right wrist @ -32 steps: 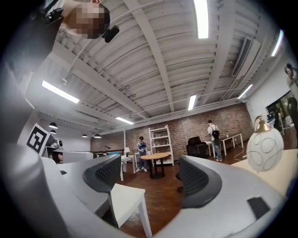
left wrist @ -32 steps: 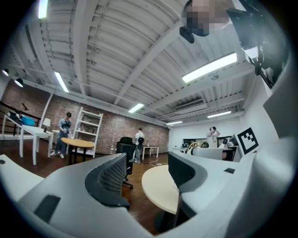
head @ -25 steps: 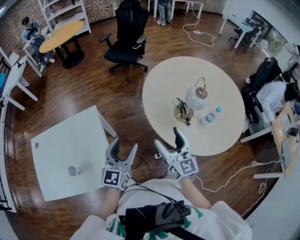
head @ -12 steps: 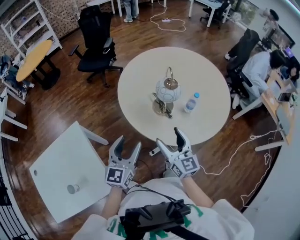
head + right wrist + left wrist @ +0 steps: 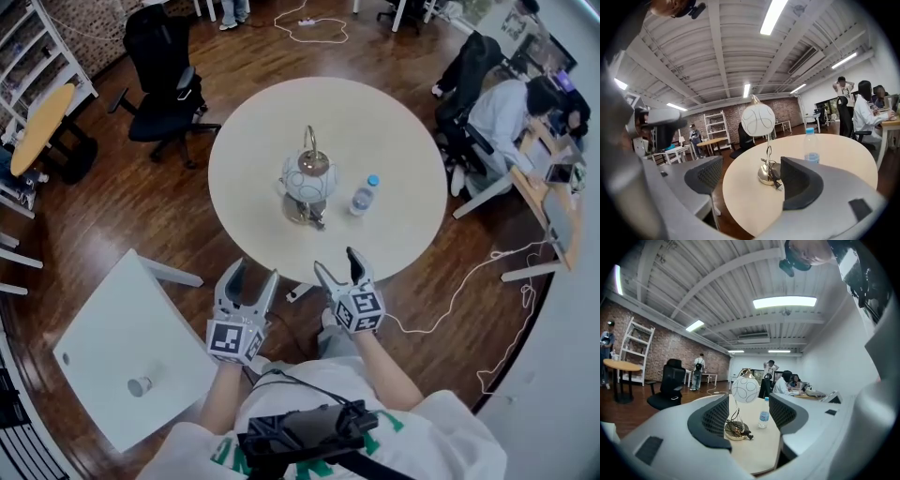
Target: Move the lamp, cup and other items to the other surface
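Note:
A lamp with a white globe shade [image 5: 305, 178] and a brass base stands mid-way across the round cream table [image 5: 394, 131]; its cord lies coiled at the base. A clear water bottle [image 5: 363, 195] with a blue cap stands just right of it. A small grey cup [image 5: 139, 385] sits on the square white table [image 5: 112, 328] at lower left. My left gripper [image 5: 253, 274] and right gripper [image 5: 336, 262] hang open and empty over the floor at the round table's near edge. The left gripper view frames the lamp [image 5: 745, 388] and bottle [image 5: 763, 413] between the left gripper's [image 5: 749, 416] jaws. In the right gripper view the lamp [image 5: 758, 119] and bottle [image 5: 811, 150] stand beyond the right gripper [image 5: 754, 180].
A black office chair [image 5: 159, 66] stands beyond the round table at upper left. People sit at desks at the right [image 5: 506, 112]. A white cable [image 5: 469, 281] trails over the wood floor right of the table. A small wooden table [image 5: 37, 127] and a shelf are far left.
Both grippers have come closer to the round table's near edge, still open and empty. The square table with the cup has slid to the lower left of the head view.

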Action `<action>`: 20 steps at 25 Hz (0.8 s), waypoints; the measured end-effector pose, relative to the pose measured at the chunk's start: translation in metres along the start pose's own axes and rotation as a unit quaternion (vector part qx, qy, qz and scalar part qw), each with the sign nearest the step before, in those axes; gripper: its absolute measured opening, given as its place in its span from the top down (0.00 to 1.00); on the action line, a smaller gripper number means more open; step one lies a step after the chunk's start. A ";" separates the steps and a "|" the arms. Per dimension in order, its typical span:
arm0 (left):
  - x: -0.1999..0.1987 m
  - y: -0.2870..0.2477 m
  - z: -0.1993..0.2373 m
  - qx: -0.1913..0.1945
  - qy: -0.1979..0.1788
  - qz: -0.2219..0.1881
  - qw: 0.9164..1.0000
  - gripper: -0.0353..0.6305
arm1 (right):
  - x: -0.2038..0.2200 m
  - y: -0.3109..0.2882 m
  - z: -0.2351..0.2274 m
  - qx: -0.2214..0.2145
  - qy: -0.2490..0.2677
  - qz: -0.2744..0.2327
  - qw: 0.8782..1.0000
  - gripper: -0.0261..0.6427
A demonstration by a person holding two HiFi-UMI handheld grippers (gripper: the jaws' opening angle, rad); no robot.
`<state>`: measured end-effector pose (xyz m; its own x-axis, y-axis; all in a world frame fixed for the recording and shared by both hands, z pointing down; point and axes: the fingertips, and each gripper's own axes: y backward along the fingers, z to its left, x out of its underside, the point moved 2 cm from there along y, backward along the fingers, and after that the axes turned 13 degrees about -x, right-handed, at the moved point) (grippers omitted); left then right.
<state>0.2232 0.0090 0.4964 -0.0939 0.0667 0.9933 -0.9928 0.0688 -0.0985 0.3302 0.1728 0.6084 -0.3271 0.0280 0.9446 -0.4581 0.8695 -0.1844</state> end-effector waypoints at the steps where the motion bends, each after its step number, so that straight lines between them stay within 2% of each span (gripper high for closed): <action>1: 0.001 -0.003 -0.002 -0.001 -0.001 0.003 1.000 0.54 | 0.009 -0.009 -0.011 0.003 -0.002 0.012 1.000 0.37; 7: 0.006 -0.009 -0.007 -0.016 -0.002 0.031 0.999 0.54 | 0.043 -0.091 -0.066 -0.006 0.005 0.064 0.998 0.39; 9: 0.019 -0.004 0.001 -0.033 -0.009 0.041 0.999 0.54 | 0.051 -0.123 -0.079 -0.018 0.004 0.081 0.997 0.39; 13: 0.026 0.006 0.010 -0.077 0.031 0.074 0.994 0.54 | 0.052 -0.180 -0.096 -0.027 0.018 0.097 0.995 0.42; 15: 0.047 0.021 0.022 -0.096 0.017 0.084 0.992 0.54 | 0.059 -0.203 -0.112 -0.013 0.021 0.096 0.995 0.43; 17: 0.058 0.033 0.028 -0.115 0.012 0.092 0.989 0.54 | 0.066 -0.219 -0.131 0.010 0.026 0.100 0.995 0.48; 20: 0.055 0.046 0.027 -0.149 0.038 0.104 0.983 0.54 | 0.068 -0.224 -0.150 0.041 0.063 0.126 0.989 0.71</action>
<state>0.1702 -0.0112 0.5481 -0.2764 0.1830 0.9435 -0.8854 0.3332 -0.3240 0.5342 0.0536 0.7546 -0.3363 0.3053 0.8909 -0.4413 0.7847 -0.4354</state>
